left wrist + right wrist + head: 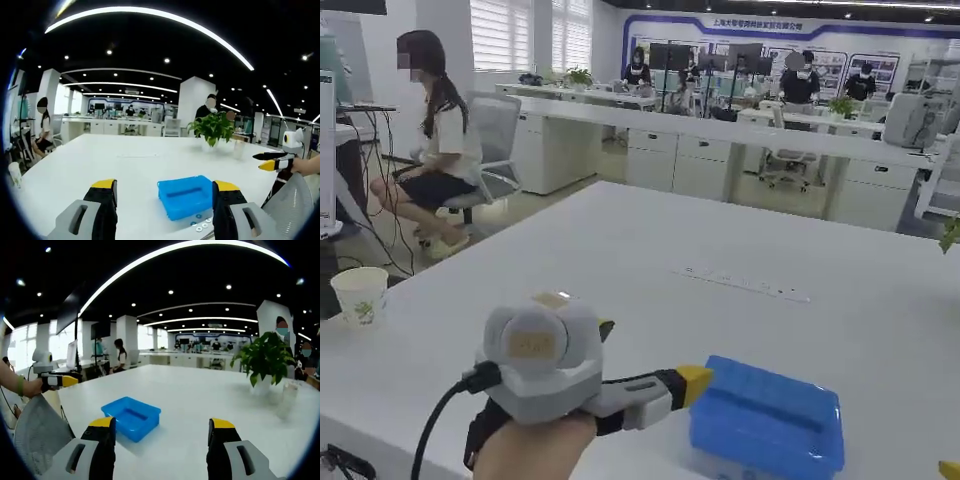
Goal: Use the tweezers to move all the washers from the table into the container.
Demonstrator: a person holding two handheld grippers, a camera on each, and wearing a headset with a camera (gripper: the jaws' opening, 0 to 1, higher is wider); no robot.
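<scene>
A blue container (768, 420) sits on the white table (650, 260) near its front edge. In the left gripper view the blue container (185, 195) lies straight ahead, with several small washers (200, 225) on the table just in front of it. My left gripper (165, 186) is open with nothing between its jaws; in the head view the left gripper (695, 383) points right at the container. My right gripper (160, 422) is open and empty too, with the container (131, 417) ahead on the left. Each gripper shows in the other's view: right gripper (272, 162), left gripper (62, 381).
A paper cup (360, 293) stands at the table's left edge. A potted plant (212, 129) stands at the far side of the table. A mesh chair back (40, 435) is beside the right gripper. A person sits on a chair (435, 150) behind the table.
</scene>
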